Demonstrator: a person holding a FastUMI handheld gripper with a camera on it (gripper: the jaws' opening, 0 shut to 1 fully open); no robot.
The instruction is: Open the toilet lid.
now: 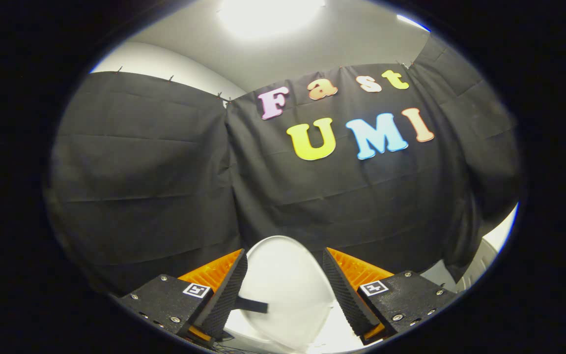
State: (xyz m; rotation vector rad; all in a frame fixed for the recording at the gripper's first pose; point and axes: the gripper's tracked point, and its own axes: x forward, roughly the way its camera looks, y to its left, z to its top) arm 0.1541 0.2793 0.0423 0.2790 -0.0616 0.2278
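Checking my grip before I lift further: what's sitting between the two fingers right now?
In the gripper view, the white toilet lid stands between the spread fingers, with a dark strap running from the left finger across it. Gripper open.

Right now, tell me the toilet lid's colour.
Plain white toilet lid, between the open claw fingers; gripper view.

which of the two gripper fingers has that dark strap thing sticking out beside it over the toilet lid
The finger on the side of the dark strap; the strap juts from it across the white toilet lid. The other finger has none. The gripper is open.

Toilet lid (283,285) between spread fingers (226,290)
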